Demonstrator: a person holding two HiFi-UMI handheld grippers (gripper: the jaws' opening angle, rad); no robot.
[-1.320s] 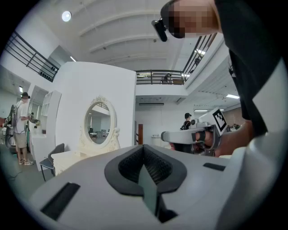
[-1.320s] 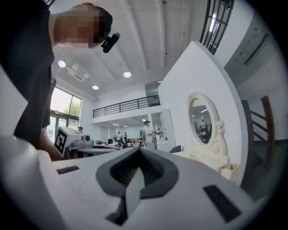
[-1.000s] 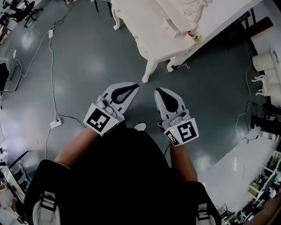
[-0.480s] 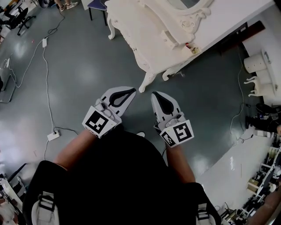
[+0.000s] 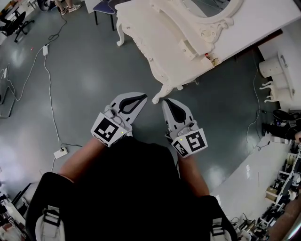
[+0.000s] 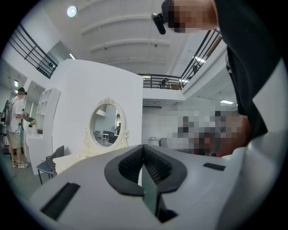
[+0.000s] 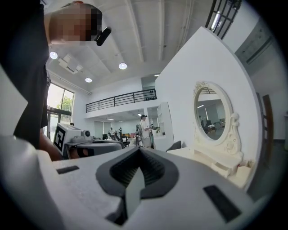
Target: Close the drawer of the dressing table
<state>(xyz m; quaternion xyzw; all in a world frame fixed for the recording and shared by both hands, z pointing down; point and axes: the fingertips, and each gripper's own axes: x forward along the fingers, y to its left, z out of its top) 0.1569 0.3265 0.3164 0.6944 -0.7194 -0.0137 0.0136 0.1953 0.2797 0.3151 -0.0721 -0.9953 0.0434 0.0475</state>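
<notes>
Looking down from the head view, we've got both claws held out level over the grey floor [image 5: 84, 70], side by side with a gap between them. The left gripper [image 5: 141, 97] has its jaws pressed together with nothing between the pads, and its own view shows the same. Same deal for the right gripper [image 5: 167, 101]: jaws pressed tight together, empty.

Ahead of us stands the white dressing table [image 5: 155, 37], all carved trim and curvy legs. Its nearest leg [image 5: 164, 92] sits just past the gripper tips, but neither gripper touches it. The oval mirror [image 5: 211, 5] rises from the back edge of the tabletop.

As for the drawer [image 5: 186, 47], it's a small one in the raised part along the back edge, right under the mirror, and it sticks out from its front, so it looks open to us.

Off to the left, a power strip [image 5: 60, 152] lies on the floor with a white cable [image 5: 51, 80] running away from it. A chair [image 5: 104, 7] stands by the dressing table's far left corner. In the left gripper view, a person [image 6: 15, 130] stands further off to the left.
</notes>
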